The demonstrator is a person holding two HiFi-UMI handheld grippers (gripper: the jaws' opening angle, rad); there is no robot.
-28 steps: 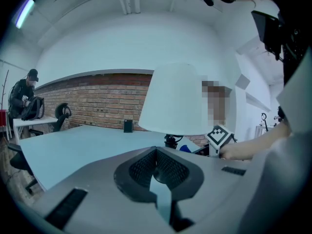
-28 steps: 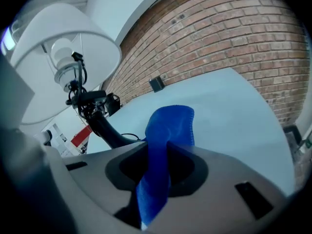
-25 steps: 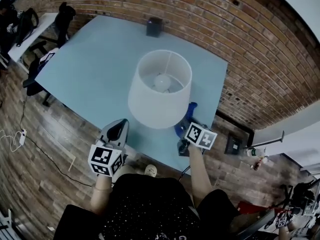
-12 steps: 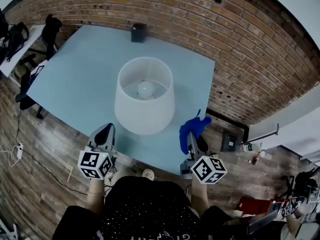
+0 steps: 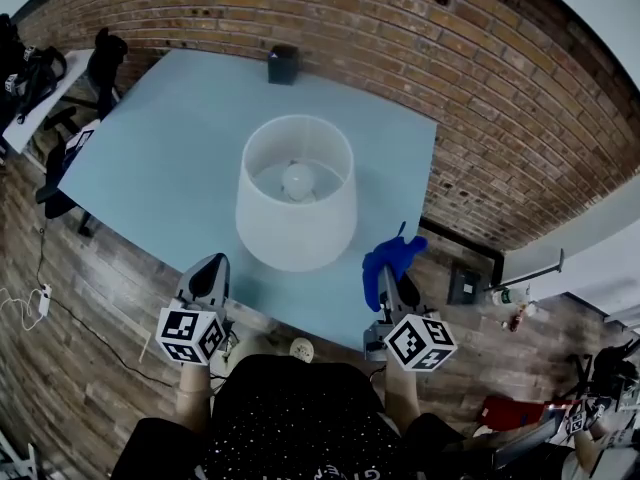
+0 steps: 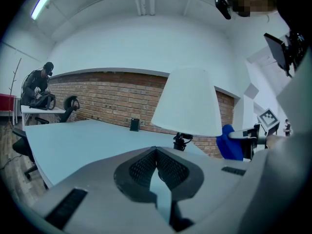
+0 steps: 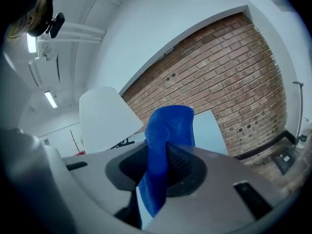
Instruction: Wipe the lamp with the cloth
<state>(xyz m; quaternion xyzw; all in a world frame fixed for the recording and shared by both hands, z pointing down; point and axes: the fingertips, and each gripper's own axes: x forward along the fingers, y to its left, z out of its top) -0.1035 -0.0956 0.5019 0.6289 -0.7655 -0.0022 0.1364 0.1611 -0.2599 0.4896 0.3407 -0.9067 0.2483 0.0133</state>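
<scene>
Two states apply: right gripper (image 5: 389, 280) clamps the blue cloth (image 5: 392, 256), near but not touching the lamp (image 5: 298, 180) standing mid-desk (image 5: 160, 158); left gripper (image 5: 207, 273) is closed, empty. Risk: lateral wiping pressure on the unsteadied shade (image 5: 296, 236) may tip the lamp.

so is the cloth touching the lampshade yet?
Apart. The head view shows a strip of bare table between the cloth and the lampshade.

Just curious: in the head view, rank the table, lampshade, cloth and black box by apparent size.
Table
Lampshade
Cloth
Box
The cloth sits nearer the camera, so its lead over the box is unsure.
</scene>
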